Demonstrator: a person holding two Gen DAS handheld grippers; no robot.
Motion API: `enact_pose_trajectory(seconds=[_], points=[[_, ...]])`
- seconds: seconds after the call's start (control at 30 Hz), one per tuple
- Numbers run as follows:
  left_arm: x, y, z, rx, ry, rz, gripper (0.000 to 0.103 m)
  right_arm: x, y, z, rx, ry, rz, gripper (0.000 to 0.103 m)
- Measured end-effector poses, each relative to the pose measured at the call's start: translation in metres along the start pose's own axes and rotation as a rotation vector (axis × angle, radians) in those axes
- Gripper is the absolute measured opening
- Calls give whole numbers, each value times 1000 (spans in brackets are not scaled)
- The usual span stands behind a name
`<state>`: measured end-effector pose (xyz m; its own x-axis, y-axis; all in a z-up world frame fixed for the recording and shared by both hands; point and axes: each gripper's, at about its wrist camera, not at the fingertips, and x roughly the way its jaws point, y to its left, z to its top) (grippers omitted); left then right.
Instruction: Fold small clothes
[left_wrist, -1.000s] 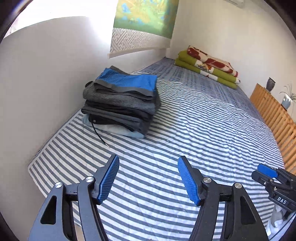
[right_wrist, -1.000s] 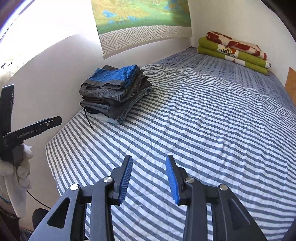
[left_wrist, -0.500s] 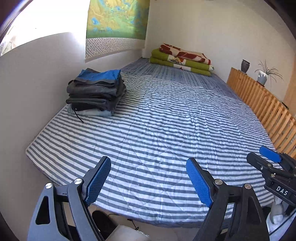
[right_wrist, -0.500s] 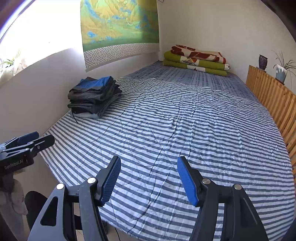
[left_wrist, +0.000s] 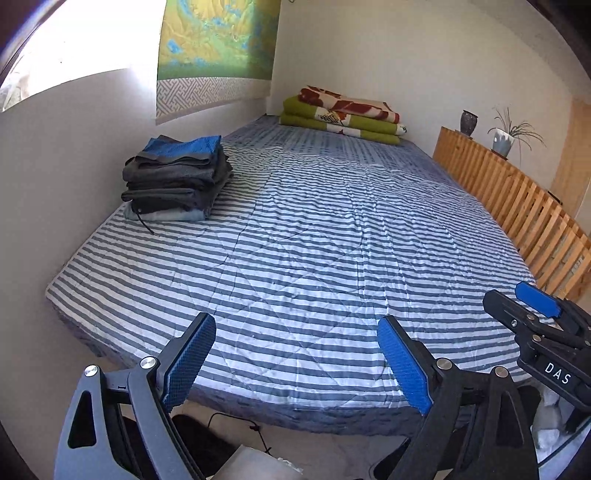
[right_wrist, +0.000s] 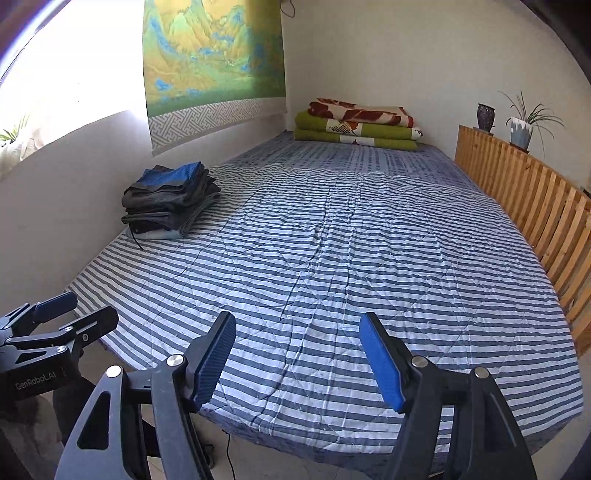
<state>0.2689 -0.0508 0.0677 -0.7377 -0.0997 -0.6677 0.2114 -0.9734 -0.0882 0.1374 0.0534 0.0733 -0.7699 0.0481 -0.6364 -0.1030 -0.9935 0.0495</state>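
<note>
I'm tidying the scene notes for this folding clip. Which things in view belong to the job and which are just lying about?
Belongs to the job:
stack of folded dark grey and blue clothes
striped blue-and-white quilted bedspread
left gripper, open and empty
right gripper, open and empty

Just lying about:
folded green and red floral blankets
landscape wall hanging
dark vase
potted plant
wooden slatted rail

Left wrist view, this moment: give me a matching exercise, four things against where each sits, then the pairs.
Things:
1. stack of folded dark clothes with a blue top piece
2. folded green and red patterned blankets
3. dark vase
4. slatted wooden rail

Places:
A. along the striped bed's right side
B. far end of the bed
C. on top of the rail
D. bed's left side, by the wall

Pairs: 1-D, 2-B, 3-C, 4-A
</note>
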Motion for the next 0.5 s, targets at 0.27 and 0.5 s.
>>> enact_pose_trajectory(seconds=[0.27, 0.5], points=[[7, 8, 1, -13, 18, 10, 92, 11, 7, -6, -17, 17, 4, 66], [18, 13, 4, -16, 32, 23, 92, 18, 8, -10, -31, 28, 4, 66]])
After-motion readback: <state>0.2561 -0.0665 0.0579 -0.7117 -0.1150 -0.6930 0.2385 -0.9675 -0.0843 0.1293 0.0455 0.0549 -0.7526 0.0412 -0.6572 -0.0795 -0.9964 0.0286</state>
